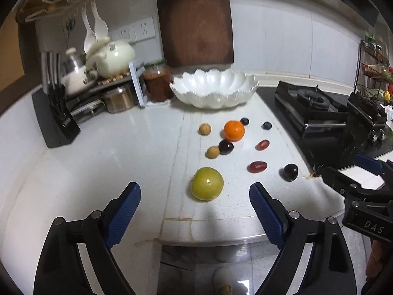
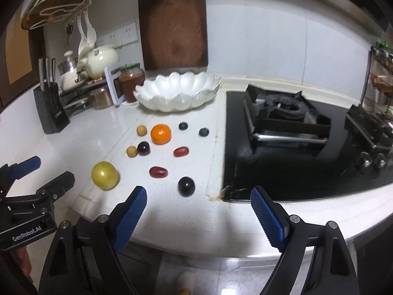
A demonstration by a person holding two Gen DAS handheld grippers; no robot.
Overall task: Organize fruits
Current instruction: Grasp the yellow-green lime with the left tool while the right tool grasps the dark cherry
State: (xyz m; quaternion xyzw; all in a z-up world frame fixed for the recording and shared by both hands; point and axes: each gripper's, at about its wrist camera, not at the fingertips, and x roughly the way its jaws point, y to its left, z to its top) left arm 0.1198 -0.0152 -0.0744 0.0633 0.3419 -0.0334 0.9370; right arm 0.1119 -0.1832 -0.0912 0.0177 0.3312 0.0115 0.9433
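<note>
Several fruits lie on the white counter [image 1: 110, 152]: a green citrus [image 1: 207, 184], an orange [image 1: 234, 130], two tan longans [image 1: 205, 129], two dark grapes [image 1: 290, 171], two red grapes [image 1: 257, 167] and two blueberries [image 1: 266, 125]. A white scalloped bowl [image 1: 213, 88] stands empty behind them. My left gripper [image 1: 195, 196] is open, just short of the green citrus. My right gripper [image 2: 198, 200] is open, just short of the near dark grape [image 2: 186, 185]; it also shows in the left wrist view [image 1: 343, 172].
A black gas stove [image 2: 294, 132] lies to the right. A knife block [image 1: 55, 123], pots, a teapot [image 1: 115, 57] and a sauce jar [image 1: 158, 82] stand at the back left. A wooden cutting board [image 1: 195, 22] leans on the wall. The counter's front edge is under the fingers.
</note>
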